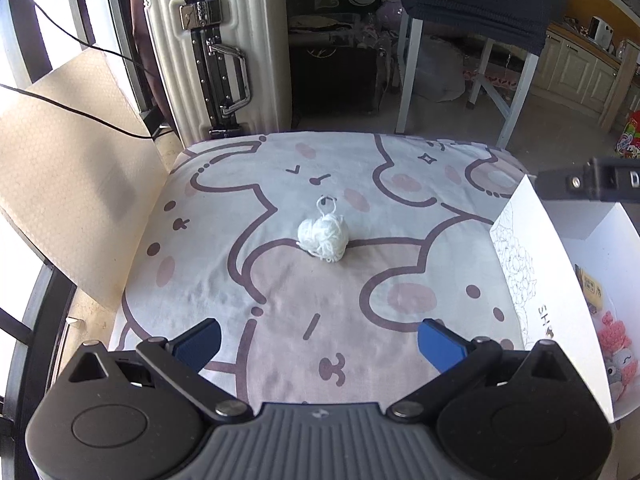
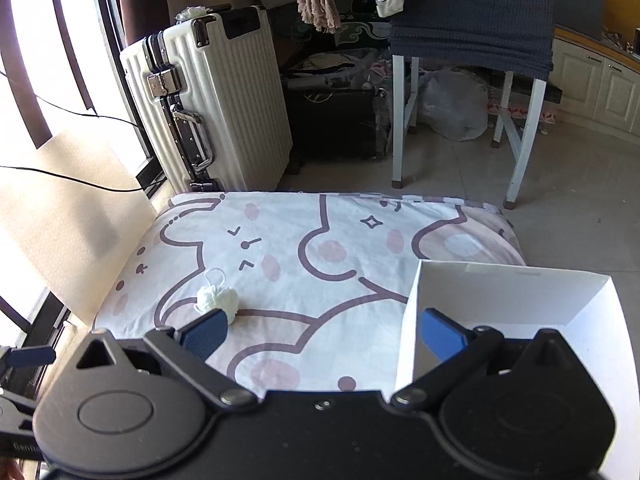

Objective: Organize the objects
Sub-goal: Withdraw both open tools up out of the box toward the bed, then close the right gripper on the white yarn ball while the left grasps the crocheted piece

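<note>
The left claw (image 1: 320,344), released and empty, is facing the yarn ball (image 1: 323,238) mid-cushion (image 1: 400,240); the right claw (image 2: 322,334), also released, is hovering at the white box (image 2: 512,292). The next move calls for grasping the yarn.

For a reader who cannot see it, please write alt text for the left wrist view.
A small ball of white yarn lies alone on a cartoon-printed cushion, ahead of the open left gripper. A white box holding crocheted toys sits at the right, and a white suitcase stands behind the cushion.
</note>
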Action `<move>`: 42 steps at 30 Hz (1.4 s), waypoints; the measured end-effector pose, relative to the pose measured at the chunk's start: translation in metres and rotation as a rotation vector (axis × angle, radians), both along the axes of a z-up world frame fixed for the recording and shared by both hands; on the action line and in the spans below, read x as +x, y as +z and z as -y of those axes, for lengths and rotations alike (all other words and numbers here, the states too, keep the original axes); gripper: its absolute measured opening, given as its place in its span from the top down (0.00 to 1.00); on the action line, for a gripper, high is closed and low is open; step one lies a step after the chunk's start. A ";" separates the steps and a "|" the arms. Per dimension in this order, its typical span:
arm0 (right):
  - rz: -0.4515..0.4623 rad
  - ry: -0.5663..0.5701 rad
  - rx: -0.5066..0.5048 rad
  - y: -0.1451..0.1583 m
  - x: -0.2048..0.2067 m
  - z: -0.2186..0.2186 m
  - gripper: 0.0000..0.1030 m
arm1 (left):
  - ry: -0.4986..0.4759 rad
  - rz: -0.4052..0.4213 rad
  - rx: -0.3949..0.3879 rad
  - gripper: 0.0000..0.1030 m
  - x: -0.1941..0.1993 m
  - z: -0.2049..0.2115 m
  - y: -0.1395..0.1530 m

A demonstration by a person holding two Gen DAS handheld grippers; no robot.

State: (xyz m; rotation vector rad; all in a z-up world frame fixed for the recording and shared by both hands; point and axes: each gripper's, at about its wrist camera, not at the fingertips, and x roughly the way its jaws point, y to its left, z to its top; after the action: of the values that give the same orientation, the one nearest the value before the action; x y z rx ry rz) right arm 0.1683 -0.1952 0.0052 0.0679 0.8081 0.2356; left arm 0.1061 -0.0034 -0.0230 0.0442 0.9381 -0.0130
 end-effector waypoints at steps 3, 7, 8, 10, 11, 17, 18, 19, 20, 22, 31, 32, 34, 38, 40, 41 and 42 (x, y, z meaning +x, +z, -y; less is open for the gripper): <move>-0.007 0.028 0.005 -0.005 0.006 -0.011 0.00 | -0.021 -0.002 -0.008 0.00 -0.007 -0.001 -0.012; -0.003 0.087 0.004 -0.015 0.014 -0.029 0.00 | -0.054 -0.026 -0.040 0.02 -0.014 0.002 -0.029; 0.005 0.105 0.005 -0.018 0.017 -0.034 0.00 | -0.062 -0.036 -0.044 0.03 -0.015 0.003 -0.035; 0.021 0.131 -0.004 -0.024 0.023 -0.042 0.00 | -0.083 -0.060 -0.048 0.08 -0.018 0.006 -0.045; 0.027 0.146 -0.012 -0.028 0.026 -0.046 0.00 | -0.093 -0.073 -0.050 0.10 -0.019 0.008 -0.050; 0.068 0.255 -0.017 -0.052 0.047 -0.070 0.00 | -0.143 -0.164 -0.039 0.13 -0.030 0.020 -0.088; 0.069 0.276 -0.024 -0.056 0.051 -0.075 0.00 | -0.151 -0.182 -0.033 0.14 -0.031 0.021 -0.094; 0.066 0.289 -0.036 -0.061 0.055 -0.081 0.00 | -0.161 -0.202 -0.024 0.15 -0.032 0.023 -0.100; 0.064 0.299 -0.048 -0.065 0.059 -0.086 0.00 | -0.168 -0.218 -0.018 0.17 -0.032 0.024 -0.106; 0.061 0.316 -0.062 -0.076 0.066 -0.096 0.00 | -0.172 -0.244 -0.013 0.18 -0.032 0.024 -0.115; 0.023 0.457 -0.169 -0.125 0.087 -0.145 0.00 | -0.200 -0.317 -0.085 0.34 -0.024 0.027 -0.139; 0.016 0.464 -0.196 -0.130 0.089 -0.152 0.00 | -0.197 -0.322 -0.101 0.38 -0.023 0.025 -0.140; 0.004 0.481 -0.204 -0.138 0.096 -0.160 0.06 | -0.196 -0.328 -0.122 0.43 -0.021 0.024 -0.140; -0.021 0.489 -0.199 -0.150 0.106 -0.170 0.14 | -0.221 -0.338 -0.123 0.47 -0.019 0.028 -0.139; -0.028 0.488 -0.196 -0.154 0.110 -0.174 0.22 | -0.227 -0.344 -0.126 0.47 -0.018 0.027 -0.139; -0.034 0.482 -0.197 -0.157 0.112 -0.176 0.24 | -0.229 -0.346 -0.129 0.48 -0.017 0.027 -0.139; -0.040 0.477 -0.197 -0.159 0.115 -0.177 0.32 | -0.230 -0.348 -0.132 0.48 -0.017 0.026 -0.139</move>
State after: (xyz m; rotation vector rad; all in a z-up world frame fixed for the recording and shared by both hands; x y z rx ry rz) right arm 0.2832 -0.0177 -0.1535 -0.3107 0.8759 0.6042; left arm 0.0894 -0.0291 -0.1619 0.0274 1.2738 -0.3031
